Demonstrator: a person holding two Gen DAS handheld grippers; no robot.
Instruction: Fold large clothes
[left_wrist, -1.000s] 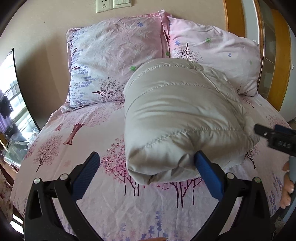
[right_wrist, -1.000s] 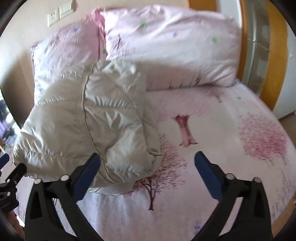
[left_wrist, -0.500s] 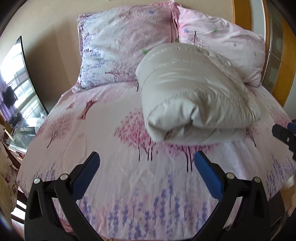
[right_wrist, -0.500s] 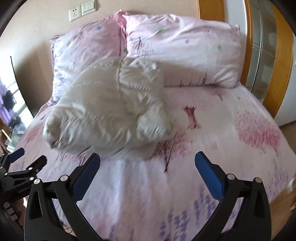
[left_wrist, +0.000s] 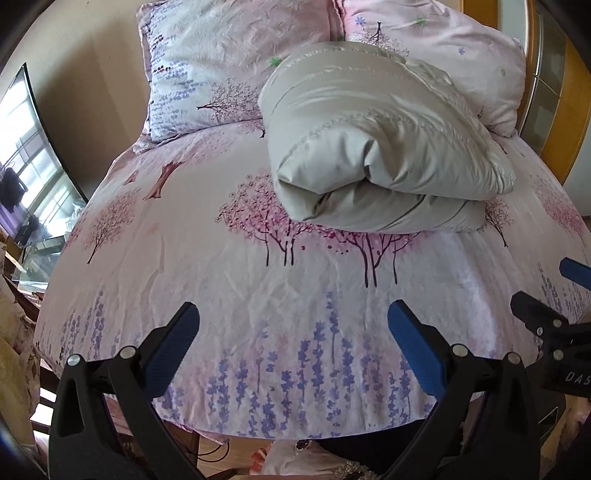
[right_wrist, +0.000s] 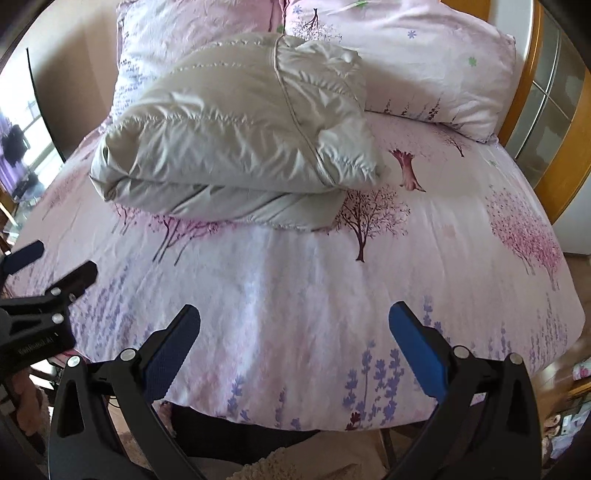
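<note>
A pale grey quilted puffer jacket (left_wrist: 373, 147) lies folded into a thick bundle on the bed, in front of the pillows; the right wrist view has the jacket (right_wrist: 236, 136) at upper left. My left gripper (left_wrist: 291, 341) is open above the foot of the bed, well short of the jacket, with nothing between its blue pads. My right gripper (right_wrist: 293, 341) is open too, likewise back over the foot end and empty. Each gripper shows at the edge of the other's view: right gripper (left_wrist: 550, 295), left gripper (right_wrist: 48, 273).
The bed sheet (left_wrist: 258, 280) is pink with tree and lavender prints. Two matching pillows (left_wrist: 236, 59) (right_wrist: 417, 59) lean at the head. A wooden frame (right_wrist: 546, 155) runs along the right. A dark screen (left_wrist: 33, 162) stands at left.
Both grippers have drawn back from the jacket toward the foot of the bed. The folded jacket stays lying by the pillows, now farther off in both views.
</note>
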